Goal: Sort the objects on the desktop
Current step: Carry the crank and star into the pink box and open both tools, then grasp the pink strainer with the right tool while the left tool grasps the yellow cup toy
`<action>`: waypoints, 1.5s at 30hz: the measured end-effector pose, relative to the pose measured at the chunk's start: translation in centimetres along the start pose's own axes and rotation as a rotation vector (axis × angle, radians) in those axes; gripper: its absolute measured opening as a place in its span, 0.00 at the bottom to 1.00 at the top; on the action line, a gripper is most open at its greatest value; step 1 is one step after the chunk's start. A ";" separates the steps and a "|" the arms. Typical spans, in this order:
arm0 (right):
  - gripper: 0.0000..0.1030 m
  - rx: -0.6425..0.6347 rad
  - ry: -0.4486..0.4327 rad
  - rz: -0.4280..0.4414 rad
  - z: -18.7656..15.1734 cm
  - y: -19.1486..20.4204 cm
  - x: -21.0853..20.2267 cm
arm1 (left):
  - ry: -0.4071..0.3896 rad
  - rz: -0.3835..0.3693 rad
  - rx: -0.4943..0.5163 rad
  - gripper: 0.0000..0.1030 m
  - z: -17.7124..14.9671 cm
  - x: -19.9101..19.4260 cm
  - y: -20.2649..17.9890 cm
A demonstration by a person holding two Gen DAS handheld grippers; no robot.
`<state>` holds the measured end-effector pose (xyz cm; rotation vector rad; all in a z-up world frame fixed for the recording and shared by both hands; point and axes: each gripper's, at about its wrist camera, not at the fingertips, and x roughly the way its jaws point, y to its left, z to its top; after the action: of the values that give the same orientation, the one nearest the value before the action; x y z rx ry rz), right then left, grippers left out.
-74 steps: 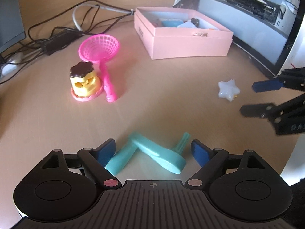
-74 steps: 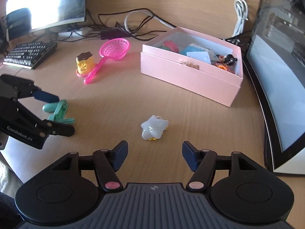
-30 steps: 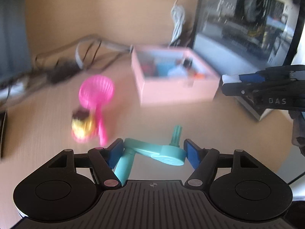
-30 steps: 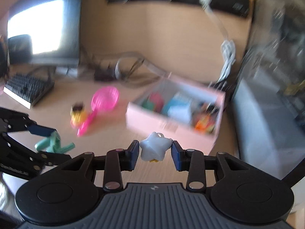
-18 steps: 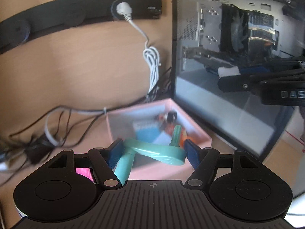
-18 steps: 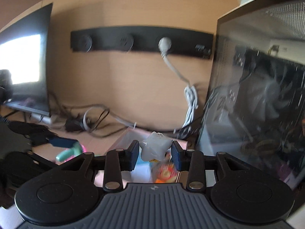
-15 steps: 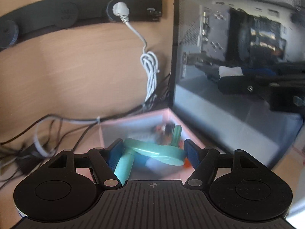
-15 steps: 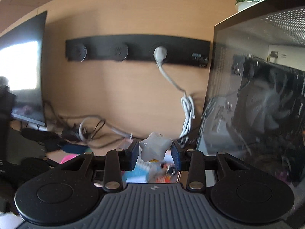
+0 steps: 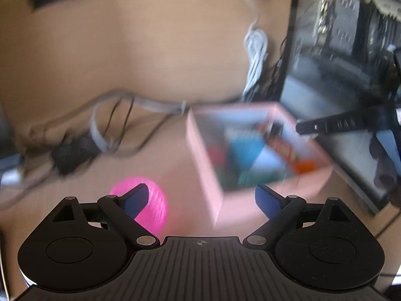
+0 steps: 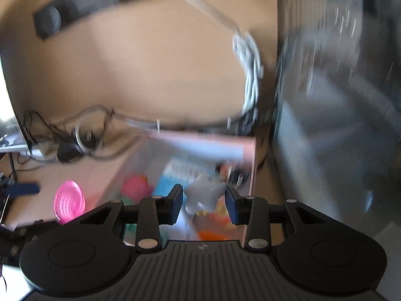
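Both views are motion-blurred. My left gripper (image 9: pixel 201 198) is open and empty above the desk, at the near left corner of the pink box (image 9: pixel 203 148). The box holds several toys; a blurred teal shape (image 9: pixel 244 175) lies among them. My right gripper (image 10: pixel 203 199) hangs over the pink box (image 10: pixel 249 150) with its jaws parted. The white star (image 10: pixel 204 195) sits between the fingers with a gap on each side, so it looks let go. The right gripper also shows at the right edge of the left wrist view (image 9: pixel 351 125).
A pink toy strainer (image 9: pixel 150 205) lies on the desk left of the box; it also shows in the right wrist view (image 10: pixel 69 200). Tangled cables (image 9: pixel 105 135) run along the back wall. A glass-sided computer case (image 9: pixel 338 62) stands right of the box. A white cable (image 10: pixel 248 75) hangs down the wall.
My left gripper has opened and the teal clip is gone from it. My right gripper's jaws have parted from the white star. Both cameras have tilted down toward the pink box.
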<state>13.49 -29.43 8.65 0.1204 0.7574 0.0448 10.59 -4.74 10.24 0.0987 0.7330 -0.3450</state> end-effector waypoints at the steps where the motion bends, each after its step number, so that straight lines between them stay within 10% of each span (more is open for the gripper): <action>1: 0.36 0.001 0.021 0.001 -0.6 0.1 0.5 | 0.021 0.015 -0.012 0.93 -0.9 0.3 0.3; 17: 0.39 -0.187 0.093 0.173 -2.0 9.4 1.8 | 0.106 0.144 -0.174 0.97 -6.8 -2.0 4.1; 28: 0.78 -0.337 0.060 0.287 0.0 18.9 4.7 | 0.152 0.243 -0.305 0.97 -10.8 -4.4 8.0; 37: 0.78 -0.124 0.170 0.308 2.4 19.3 11.2 | 0.142 0.225 -0.308 0.98 -12.3 -5.3 8.5; 45: 0.77 -0.313 0.242 0.280 -0.6 22.9 13.1 | 0.167 0.182 -0.217 0.98 -11.7 -3.2 7.4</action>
<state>22.64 -5.61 2.18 -0.0801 0.9614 0.4486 3.43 5.50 3.51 -0.0116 0.9154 -0.0821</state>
